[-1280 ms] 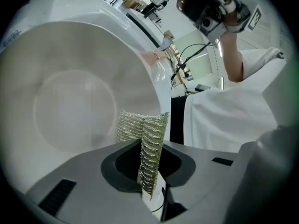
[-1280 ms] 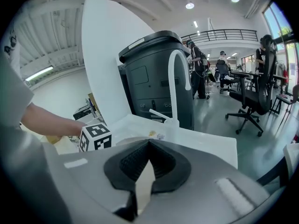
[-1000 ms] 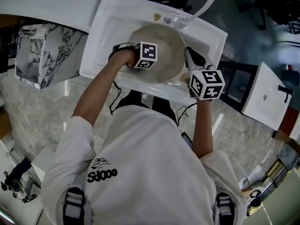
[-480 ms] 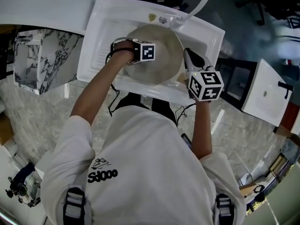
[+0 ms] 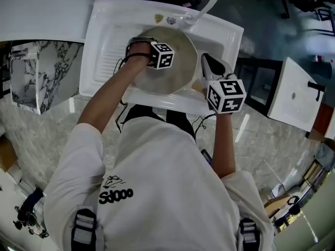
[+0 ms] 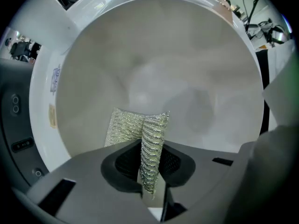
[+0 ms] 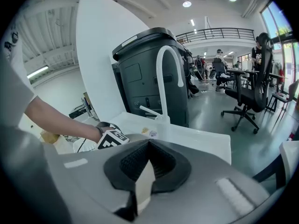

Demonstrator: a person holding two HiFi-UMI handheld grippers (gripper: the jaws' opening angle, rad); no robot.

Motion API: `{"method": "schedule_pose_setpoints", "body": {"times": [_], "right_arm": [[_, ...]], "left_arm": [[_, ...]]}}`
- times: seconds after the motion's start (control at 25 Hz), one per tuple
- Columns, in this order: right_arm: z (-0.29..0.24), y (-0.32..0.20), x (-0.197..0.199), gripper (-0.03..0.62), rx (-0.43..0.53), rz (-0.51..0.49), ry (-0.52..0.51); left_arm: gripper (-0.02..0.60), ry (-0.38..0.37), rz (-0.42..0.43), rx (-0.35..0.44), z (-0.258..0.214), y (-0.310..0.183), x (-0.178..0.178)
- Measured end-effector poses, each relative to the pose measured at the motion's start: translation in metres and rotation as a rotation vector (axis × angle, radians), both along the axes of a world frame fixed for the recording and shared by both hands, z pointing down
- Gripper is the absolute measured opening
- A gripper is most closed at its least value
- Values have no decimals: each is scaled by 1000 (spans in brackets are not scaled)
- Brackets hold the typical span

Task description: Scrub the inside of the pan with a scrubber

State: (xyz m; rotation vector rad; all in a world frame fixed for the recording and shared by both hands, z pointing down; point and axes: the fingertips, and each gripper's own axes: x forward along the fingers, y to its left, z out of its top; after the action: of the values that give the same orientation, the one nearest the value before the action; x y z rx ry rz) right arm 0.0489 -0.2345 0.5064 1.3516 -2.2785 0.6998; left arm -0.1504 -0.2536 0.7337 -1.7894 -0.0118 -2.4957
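silver mesh scrubber [image 6: 133,127] is folded and pinched between the nearly closed jaws of your left gripper [image 6: 150,164]; its free end appears to rest on the pan's floor. beige pan [image 6: 187,69] lies mouth up in the white sink [image 5: 104,46], directly ahead of and below those jaws. the far wall lies up-frame in the left gripper view, so the coming stroke likely runs forward along the gripper's own axis. your right gripper [image 7: 147,148] is closed on a pale strip [image 7: 142,185], probably the pan's handle, at the pan's right edge; judged to be bracing. hidden: the handle joint under the right gripper in the head view; the scrubber's contact patch behind its fold. residue on the pan not discernible.
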Motion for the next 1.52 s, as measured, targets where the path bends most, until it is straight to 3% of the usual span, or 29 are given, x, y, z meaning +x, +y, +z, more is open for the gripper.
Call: {"method": "schedule_pose_setpoints", "body": {"times": [0.32, 0.52, 0.64, 0.92, 1.12, 1.32, 1.52], "right_arm": [[9, 13, 21, 9, -28, 35, 36], [9, 19, 29, 9, -30, 54, 47], [8, 22, 34, 9, -29, 60, 62], [8, 26, 35, 9, -31, 60, 56], [9, 24, 25, 9, -27, 36, 45], [6, 19, 14, 9, -20, 17, 37], [4, 15, 6, 9, -14, 1, 27]], "left_arm": [[61, 131, 43, 99, 13, -17, 43], [63, 244, 174, 148, 19, -16, 78], [63, 308, 212, 135, 19, -10, 100], [63, 443, 224, -6, 11, 18, 127], [64, 538, 215, -191, 1, 62, 137], [64, 522, 250, -340, -5, 108, 124], [64, 460, 236, -433, -7, 140, 96]]}}
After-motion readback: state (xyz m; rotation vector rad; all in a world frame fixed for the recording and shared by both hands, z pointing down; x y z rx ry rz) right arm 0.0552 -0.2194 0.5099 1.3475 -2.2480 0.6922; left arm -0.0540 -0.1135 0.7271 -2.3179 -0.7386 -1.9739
